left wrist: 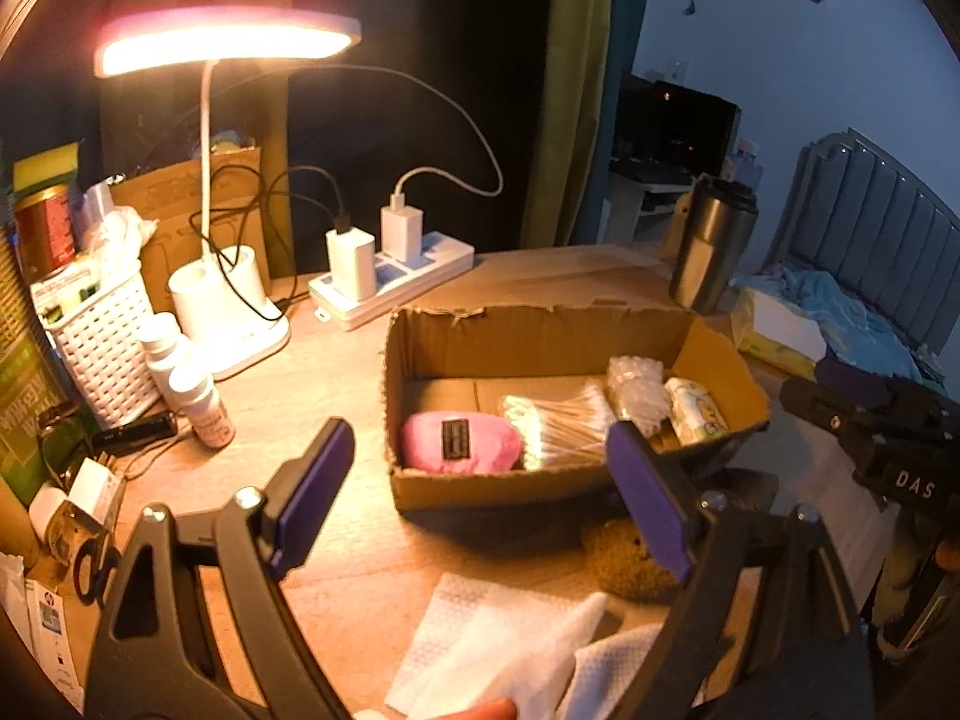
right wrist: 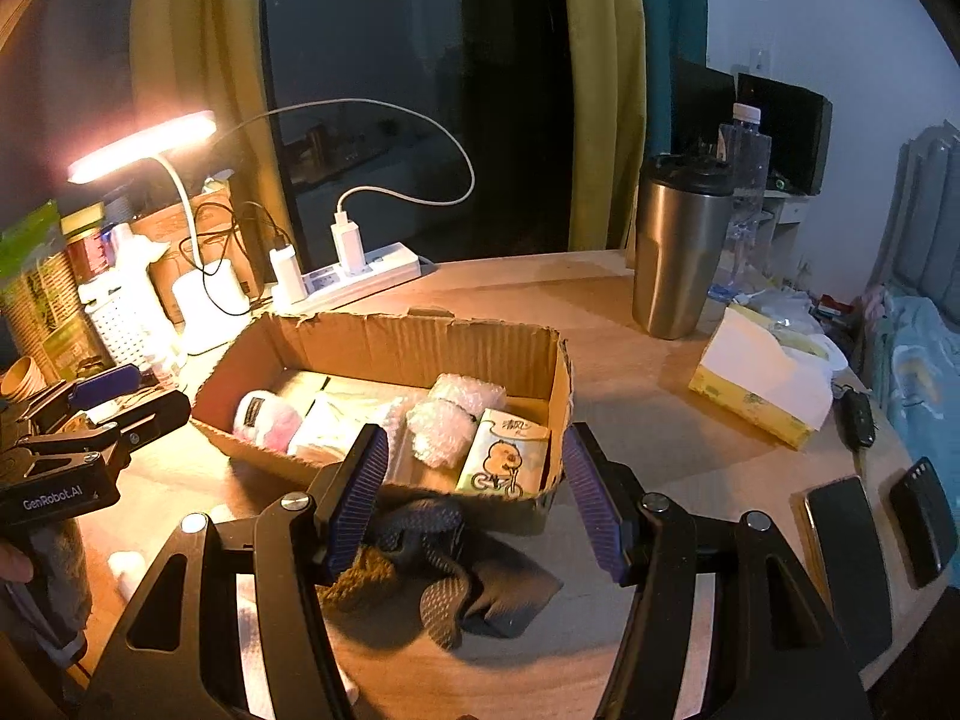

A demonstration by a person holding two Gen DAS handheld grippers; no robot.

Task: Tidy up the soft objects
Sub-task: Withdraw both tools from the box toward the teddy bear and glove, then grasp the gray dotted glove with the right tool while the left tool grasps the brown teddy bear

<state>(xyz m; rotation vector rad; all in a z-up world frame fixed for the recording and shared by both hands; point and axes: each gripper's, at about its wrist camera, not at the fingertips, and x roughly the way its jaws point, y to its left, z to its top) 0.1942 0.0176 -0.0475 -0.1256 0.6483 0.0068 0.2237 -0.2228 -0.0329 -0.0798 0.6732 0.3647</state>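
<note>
Cardboard box (right wrist: 420, 348) collects soft items; right gripper (right wrist: 474, 504), jaws released, hovers over dark gloves (right wrist: 474, 576) at six o'clock; left gripper (left wrist: 480, 498) likewise gapes.

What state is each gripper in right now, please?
Left gripper: open, holding nothing, above the white paper towels.
Right gripper: open, holding nothing, over the dark sock in front of the cardboard box.

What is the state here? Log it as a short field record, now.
container: cardboard box, open top
in box: pink plush, cotton swabs, bubble wrap, tissue pack
outside box: dark glove, brown sponge, white wipes
left gripper: open, holding nothing
right gripper: open, above glove
</note>
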